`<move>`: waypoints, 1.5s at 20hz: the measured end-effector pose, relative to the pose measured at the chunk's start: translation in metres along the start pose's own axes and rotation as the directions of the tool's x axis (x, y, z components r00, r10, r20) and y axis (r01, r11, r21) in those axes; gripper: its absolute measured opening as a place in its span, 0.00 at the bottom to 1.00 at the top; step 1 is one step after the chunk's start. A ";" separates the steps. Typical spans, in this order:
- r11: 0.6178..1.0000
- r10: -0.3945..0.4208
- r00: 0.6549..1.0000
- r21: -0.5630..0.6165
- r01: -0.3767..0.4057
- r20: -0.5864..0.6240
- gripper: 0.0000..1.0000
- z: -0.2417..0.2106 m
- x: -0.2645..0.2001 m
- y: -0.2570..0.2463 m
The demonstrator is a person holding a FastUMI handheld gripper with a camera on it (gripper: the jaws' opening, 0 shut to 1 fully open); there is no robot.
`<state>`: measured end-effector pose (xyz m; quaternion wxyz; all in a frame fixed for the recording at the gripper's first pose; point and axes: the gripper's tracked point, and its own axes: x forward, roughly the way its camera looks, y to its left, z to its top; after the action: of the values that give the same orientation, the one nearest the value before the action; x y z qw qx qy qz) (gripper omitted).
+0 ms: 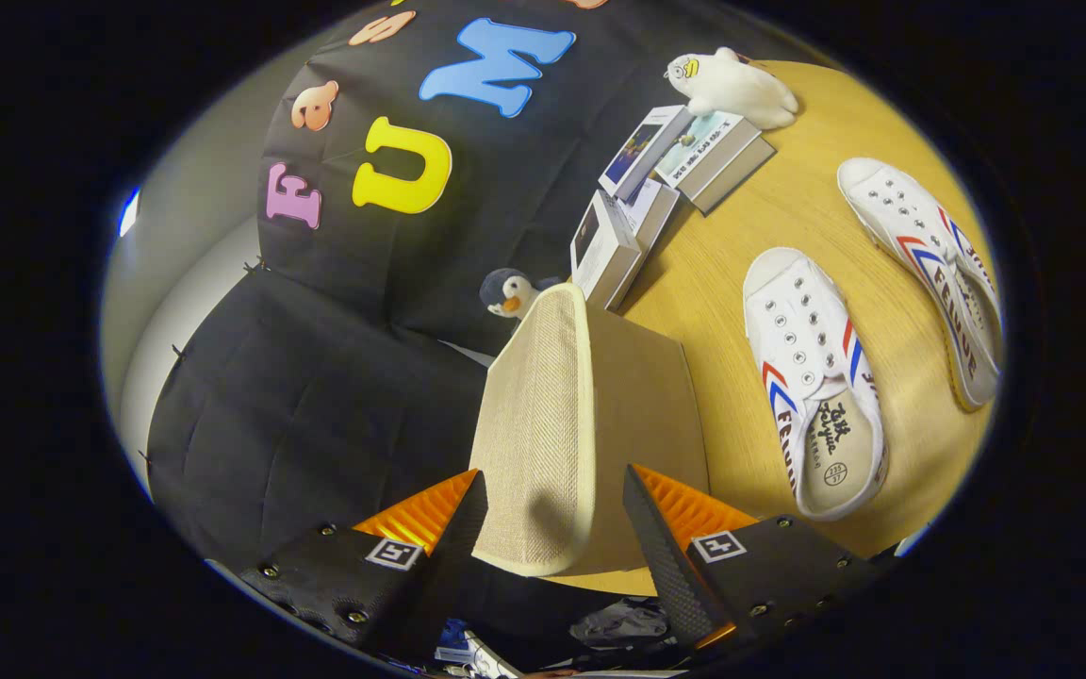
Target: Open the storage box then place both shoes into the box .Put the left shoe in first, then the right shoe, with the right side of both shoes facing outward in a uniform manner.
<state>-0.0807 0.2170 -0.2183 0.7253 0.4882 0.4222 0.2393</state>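
You had the gripper (552,528) low in the frame w/ its two black fingers (461,528) spread wide, one on each side of the raised lid (535,429) of the storage box (647,405). The lid, beige woven fabric w/ a pale edge, stood nearly upright betw. the fingers, its lower end closest to the left one; can't tell whether either finger actually touched it, and the right finger sat clearly apart from it. The box itself, plain tan, sat just ahead of the fingers at centre frame on the wooden table (788,217). Both white canvas shoes w/ red and blue stripes lay on the table right of the box, toes pointing toward the top of the frame: the nearer shoe (812,377) at centre right, close beside the box, the farther shoe (929,269) at the right edge, apart from the first. Upper centre you had a stack of books (684,156) fanned along the table's far side, w/ a white plush toy (732,85) lying beyond them at the top. A small penguin plush (508,290) peeked out just behind the lid's top end, next to a white boxed item (604,247).
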 end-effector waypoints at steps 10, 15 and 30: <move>0.998 0.010 1.000 0.070 -0.010 0.003 0.01 0.010 0.010 0.000; 0.999 0.038 0.999 0.012 -0.037 -0.030 0.01 0.011 -0.001 0.028; 0.958 0.076 0.997 -0.274 -0.081 -0.028 0.01 0.005 0.012 0.155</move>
<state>-0.0601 0.2867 -0.0806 0.7723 0.3970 0.3716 0.3284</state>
